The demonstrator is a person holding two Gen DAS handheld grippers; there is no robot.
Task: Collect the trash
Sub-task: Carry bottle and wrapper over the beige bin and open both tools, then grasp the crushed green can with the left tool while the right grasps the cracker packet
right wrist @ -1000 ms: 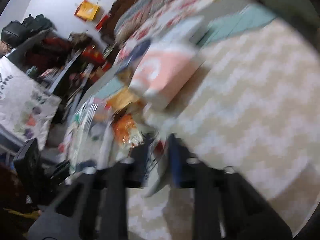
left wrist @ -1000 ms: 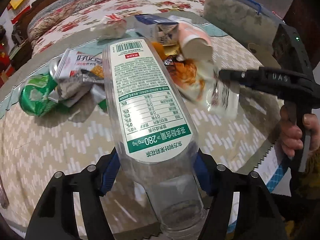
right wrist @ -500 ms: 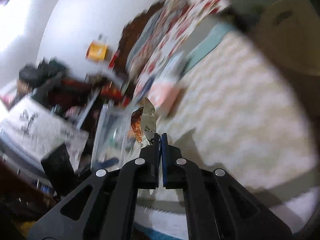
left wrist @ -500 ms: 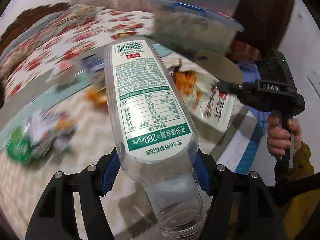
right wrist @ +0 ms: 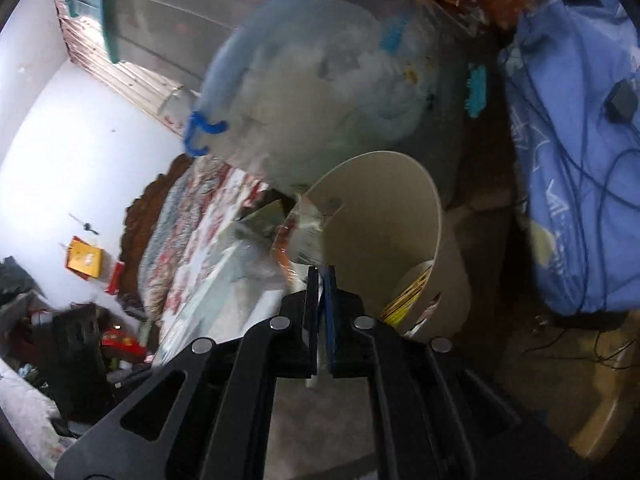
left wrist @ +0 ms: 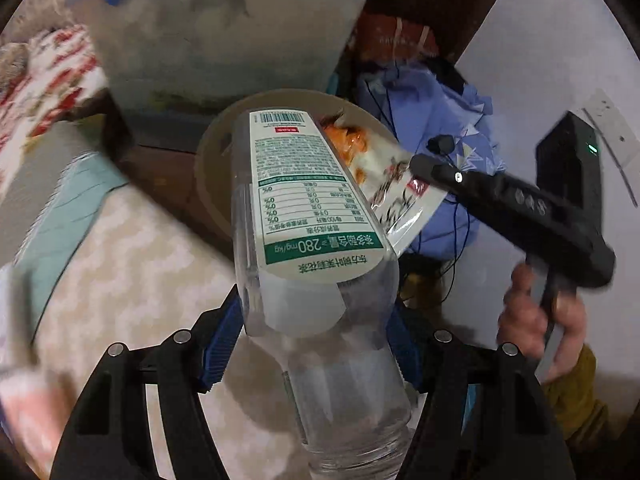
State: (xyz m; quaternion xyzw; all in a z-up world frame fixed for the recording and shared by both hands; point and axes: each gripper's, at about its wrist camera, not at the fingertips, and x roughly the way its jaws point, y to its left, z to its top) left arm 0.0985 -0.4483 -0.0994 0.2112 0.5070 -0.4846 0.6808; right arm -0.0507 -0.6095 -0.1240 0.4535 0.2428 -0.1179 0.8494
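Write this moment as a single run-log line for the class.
left gripper: jaws opening, plastic bottle between them | right gripper: shut on snack wrapper | both over beige bin

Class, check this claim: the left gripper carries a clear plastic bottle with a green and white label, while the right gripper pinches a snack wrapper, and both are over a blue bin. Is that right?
One detail is wrong: the bin is beige, not blue, as the right wrist view shows. The rest stands: the left gripper carries the clear plastic bottle, its jaws opening, and the right gripper pinches the snack wrapper.

Home bedroom, floral quilt bed (right wrist: 188, 236), clothes pile (right wrist: 576, 160), storage tub (left wrist: 224, 36)
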